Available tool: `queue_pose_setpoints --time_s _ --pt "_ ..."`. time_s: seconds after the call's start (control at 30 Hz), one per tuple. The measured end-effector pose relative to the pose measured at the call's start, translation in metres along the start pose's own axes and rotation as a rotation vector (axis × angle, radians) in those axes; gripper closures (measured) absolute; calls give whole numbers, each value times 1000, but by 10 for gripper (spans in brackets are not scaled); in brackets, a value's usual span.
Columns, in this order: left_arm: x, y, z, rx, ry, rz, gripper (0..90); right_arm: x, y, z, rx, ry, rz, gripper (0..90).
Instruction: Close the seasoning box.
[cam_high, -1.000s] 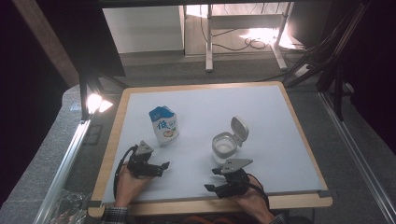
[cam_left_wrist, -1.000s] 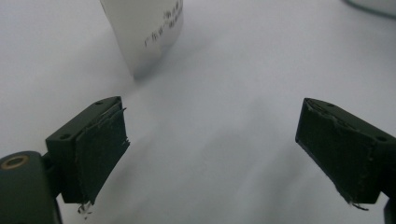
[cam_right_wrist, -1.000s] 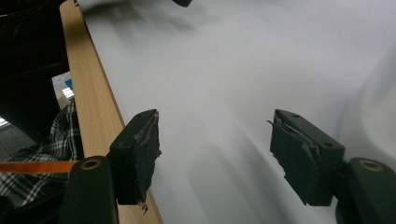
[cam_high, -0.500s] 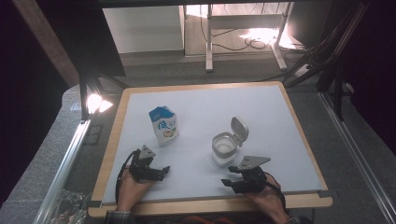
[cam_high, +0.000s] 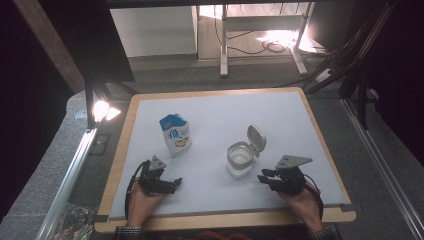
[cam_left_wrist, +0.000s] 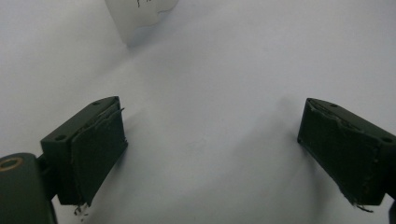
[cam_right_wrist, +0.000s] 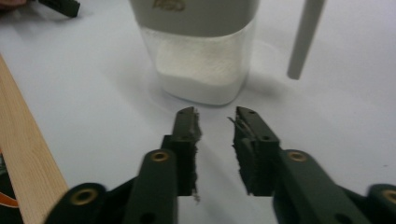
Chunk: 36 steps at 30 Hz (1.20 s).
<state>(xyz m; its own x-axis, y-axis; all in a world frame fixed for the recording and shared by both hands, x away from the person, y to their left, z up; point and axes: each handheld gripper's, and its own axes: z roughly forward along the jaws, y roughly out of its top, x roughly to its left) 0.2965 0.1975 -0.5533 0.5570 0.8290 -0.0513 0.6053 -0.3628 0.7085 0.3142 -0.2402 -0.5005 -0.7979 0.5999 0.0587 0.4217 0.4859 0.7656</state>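
Just ahead of the right gripper (cam_right_wrist: 214, 122) stands the clear container (cam_high: 240, 160), its flip lid (cam_high: 256, 139) tipped up and open and white powder (cam_right_wrist: 198, 77) settled in its lower part. The risk I see from here is a knock: the container sits close in front of the fingertips, so a push forward with the jaws this narrow would likely shove or tip it and spill powder through the open top, and a careless sweep could catch the raised lid. The 2 right jaws have just been closing and now stand with a small gap between their frayed pads (cam_right_wrist: 189, 154), nothing between them and nothing touched. The left gripper (cam_left_wrist: 212, 140) hangs over bare white table (cam_high: 215, 112) with its jaws spread wide, empty, pads clear of everything; the blue-and-white carton (cam_high: 175, 134) stands ahead of them, a little off to one side, and apart. In the high view both grippers sit near the table's front edge, container and carton beyond them.
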Motion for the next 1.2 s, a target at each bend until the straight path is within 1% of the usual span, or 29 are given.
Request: queue_pose_setpoints --time_s 0.03,0.1,0.2,0.33,0.43,0.47,0.53,0.6,0.73,0.8,0.97,1.2 --pt "0 0 0 0 0 0 73 -3 1 -1 2 0 5 745" --pt "0 0 0 0 1 1 73 -6 5 -3 -1 -15 1 785" --pt "0 0 0 0 1 0 74 -12 12 -7 -27 -21 11 828" --pt "0 0 0 -1 1 0 74 -22 24 -11 -56 -27 29 856" --pt "0 0 0 0 1 0 74 -33 32 -12 -78 -18 65 885" --pt "0 0 0 -1 1 0 74 -35 35 -12 -83 -28 70 889" --pt "0 0 0 0 1 0 75 -39 41 -13 -95 -29 75 892" --pt "0 0 0 -1 1 0 75 -39 47 -13 -104 -30 73 893" --pt "0 0 0 -1 1 1 75 -40 59 -11 -110 -39 50 893" --pt "0 0 0 -2 2 2 76 -41 63 -11 -116 -36 50 892" --pt "0 0 0 -1 1 3 76 -42 69 -9 -141 -17 50 891" --pt "0 0 0 -1 1 3 76 -38 73 -7 -151 7 46 890"
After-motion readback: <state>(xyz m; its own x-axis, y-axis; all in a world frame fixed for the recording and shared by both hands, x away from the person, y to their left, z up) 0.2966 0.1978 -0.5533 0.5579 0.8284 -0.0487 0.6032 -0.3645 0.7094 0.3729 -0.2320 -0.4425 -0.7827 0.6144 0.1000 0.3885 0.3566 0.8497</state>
